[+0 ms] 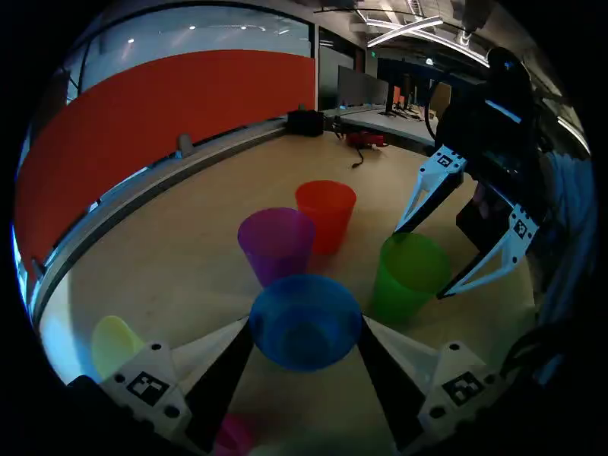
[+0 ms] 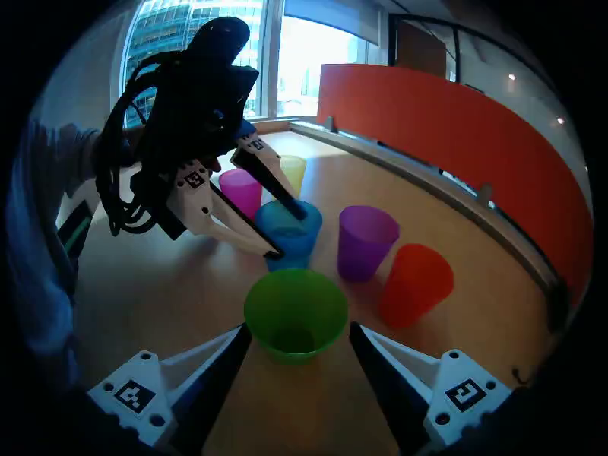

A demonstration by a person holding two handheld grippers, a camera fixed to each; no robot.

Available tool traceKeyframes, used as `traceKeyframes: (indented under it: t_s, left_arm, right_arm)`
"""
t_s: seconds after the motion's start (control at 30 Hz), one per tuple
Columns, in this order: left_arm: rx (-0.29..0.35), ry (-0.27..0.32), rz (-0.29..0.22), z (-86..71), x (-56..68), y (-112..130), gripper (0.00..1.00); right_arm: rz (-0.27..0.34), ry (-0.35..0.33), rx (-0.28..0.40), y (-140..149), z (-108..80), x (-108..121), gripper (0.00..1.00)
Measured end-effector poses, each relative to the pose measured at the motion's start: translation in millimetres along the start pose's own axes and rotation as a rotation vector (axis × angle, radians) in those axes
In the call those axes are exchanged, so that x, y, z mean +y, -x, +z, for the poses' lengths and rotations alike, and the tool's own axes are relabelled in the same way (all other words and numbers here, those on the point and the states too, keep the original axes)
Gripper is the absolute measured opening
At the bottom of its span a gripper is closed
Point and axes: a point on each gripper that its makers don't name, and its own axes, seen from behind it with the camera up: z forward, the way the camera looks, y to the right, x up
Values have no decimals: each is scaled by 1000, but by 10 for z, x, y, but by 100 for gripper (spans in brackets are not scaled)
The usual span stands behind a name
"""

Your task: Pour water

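The blue plastic cup (image 1: 305, 323) stands upright between the two fingers of the left hand-held gripper (image 1: 304, 323). The gripper is closed to the cup's width, with a finger pressed against each side just under the rim. From the right gripper view, the same cup sits near the middle of the pale wooden table (image 2: 152, 289), with those fingers slanting down onto it from above.

Just beside it is the green plastic cup (image 2: 296, 311), also upright. It is held the same way by the right hand-held gripper (image 2: 298, 328), whose fingers lie against the cup's two sides. Whether either cup holds water cannot be told.

Four more cups stand around these two:
- A purple plastic cup (image 1: 276, 243) is just beyond the blue one in the left gripper view.
- An orange plastic cup (image 1: 327, 213) is close behind the purple one. In the right gripper view it stands mouth down.
- A pink plastic cup (image 2: 241, 191) stands on the far side of the blue one in the right gripper view.
- A yellow plastic cup (image 2: 292, 171) stands there too, near the pink one.

A long red partition panel (image 1: 167, 106) runs along one edge of the table. Bright windows (image 2: 304, 53) lie past the far end, and a blue sleeve (image 2: 38, 228) shows behind the left hand-held gripper.
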Motion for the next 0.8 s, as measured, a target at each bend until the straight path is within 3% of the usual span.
traceKeyframes:
  t_s: [0.8]
  left_arm:
    - [18,6,2,-156,32,-19,87]
  right_arm:
    - [-2,-4,10,-41,85,-27,100]
